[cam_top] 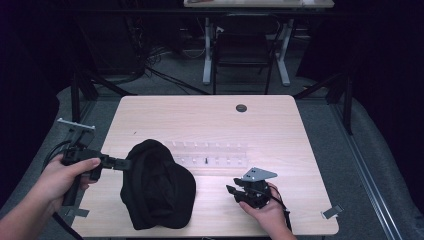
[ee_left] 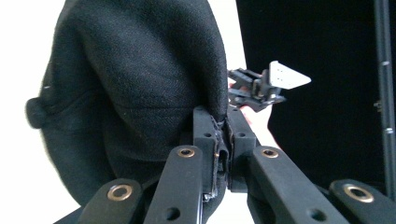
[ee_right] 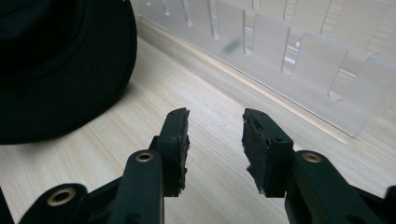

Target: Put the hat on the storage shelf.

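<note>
Left gripper view: the left gripper [ee_left: 223, 128] pinches the edge of the black hat [ee_left: 135, 79]. The right gripper [ee_right: 215, 135] is apart over the table [ee_right: 205, 93], holding nothing.

There are no words, numbers, labels or signs to read in any of these pictures.
</note>
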A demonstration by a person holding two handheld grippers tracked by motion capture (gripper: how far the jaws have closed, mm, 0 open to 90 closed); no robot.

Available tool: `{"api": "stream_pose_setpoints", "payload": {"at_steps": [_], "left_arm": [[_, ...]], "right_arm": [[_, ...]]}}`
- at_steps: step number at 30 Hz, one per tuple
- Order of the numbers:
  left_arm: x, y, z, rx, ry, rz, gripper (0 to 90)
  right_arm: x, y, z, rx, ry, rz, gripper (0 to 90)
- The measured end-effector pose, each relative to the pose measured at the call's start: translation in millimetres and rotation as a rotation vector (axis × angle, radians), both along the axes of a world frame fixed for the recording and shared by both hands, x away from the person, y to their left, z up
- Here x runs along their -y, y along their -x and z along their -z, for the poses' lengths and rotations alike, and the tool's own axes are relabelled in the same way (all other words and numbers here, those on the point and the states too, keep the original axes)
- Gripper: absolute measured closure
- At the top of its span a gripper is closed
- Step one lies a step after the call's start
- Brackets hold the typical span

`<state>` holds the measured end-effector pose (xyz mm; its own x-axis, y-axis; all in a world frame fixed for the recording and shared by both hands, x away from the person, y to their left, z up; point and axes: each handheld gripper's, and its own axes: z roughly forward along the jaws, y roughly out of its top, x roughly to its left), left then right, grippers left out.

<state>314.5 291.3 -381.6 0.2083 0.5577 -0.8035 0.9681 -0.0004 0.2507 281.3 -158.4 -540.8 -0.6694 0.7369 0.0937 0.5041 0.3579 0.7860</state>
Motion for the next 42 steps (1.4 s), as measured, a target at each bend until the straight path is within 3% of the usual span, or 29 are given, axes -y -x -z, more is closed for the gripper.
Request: {"api": "stream_pose_setpoints", "payload": {"at_steps": [11, 25, 33, 42], "left_arm": [[4.1, 1.0, -12.4, 0.029, 0.036, -0.007, 85.8], [-3.2, -4.6, -51.4, 0.112, 0.062, -0.047, 85.7], [5.2, -12.6, -68.7, 0.142, 0.073, -0.047, 85.7], [20.3, -27.7, -77.3, 0.155, 0.079, -0.042, 85.7]], "right_arm": [[2.6, -0.1, 0.1, -0.005, -0.003, 0.008, 60.1], [6.1, -0.8, 1.2, -0.013, -0.011, 0.021, 59.6], [7.2, -0.8, 2.1, -0.015, -0.010, 0.022, 59.1], [7.9, -1.1, 3.1, -0.014, -0.002, 0.025, 58.1]]}}
